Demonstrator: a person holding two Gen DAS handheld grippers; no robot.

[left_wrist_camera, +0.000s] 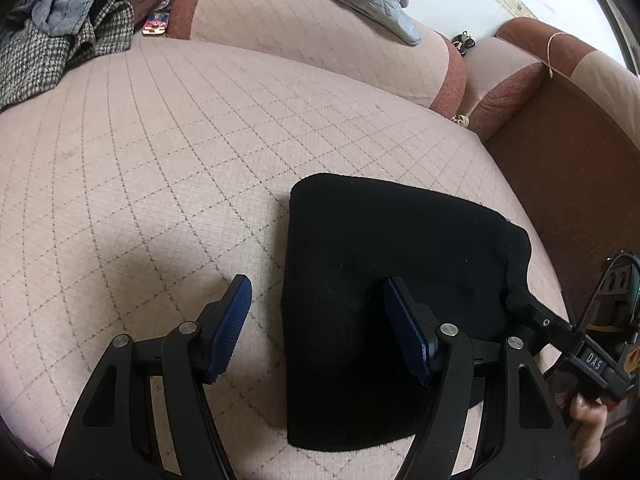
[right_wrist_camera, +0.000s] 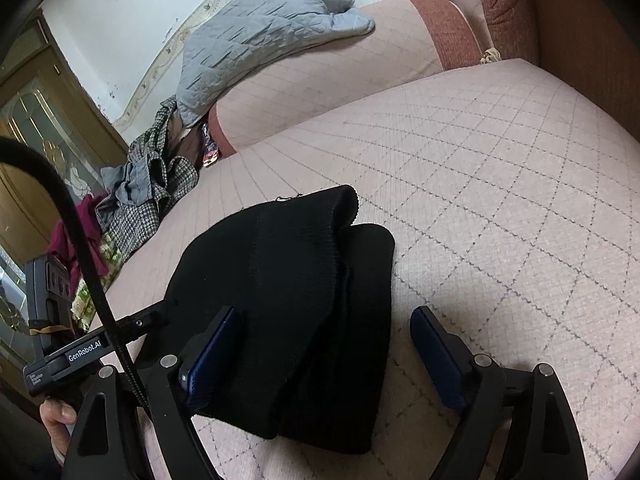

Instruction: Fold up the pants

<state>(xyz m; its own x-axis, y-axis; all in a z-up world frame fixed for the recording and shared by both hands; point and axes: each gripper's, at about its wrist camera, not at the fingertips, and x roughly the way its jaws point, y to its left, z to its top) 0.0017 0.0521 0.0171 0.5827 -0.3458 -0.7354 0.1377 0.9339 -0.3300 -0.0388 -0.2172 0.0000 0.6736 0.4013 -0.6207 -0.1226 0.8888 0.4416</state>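
Pants (left_wrist_camera: 392, 280): one, black, folded into compact bundle on sofa seat (left_wrist_camera: 140, 152). Fabric detail lost in black; near edge hidden behind gripper frames. Long axis runs away from cameras. Left gripper (left_wrist_camera: 316, 332) jaws apart, straddling bundle's left edge. Right gripper (right_wrist_camera: 324, 356) jaws apart, over bundle, pads clear.

Each camera rides its own gripper, tilted down, close over the sofa seat (left_wrist_camera: 160, 152); both views share the folded black pants (left_wrist_camera: 380, 280) (right_wrist_camera: 304, 300) from opposite sides
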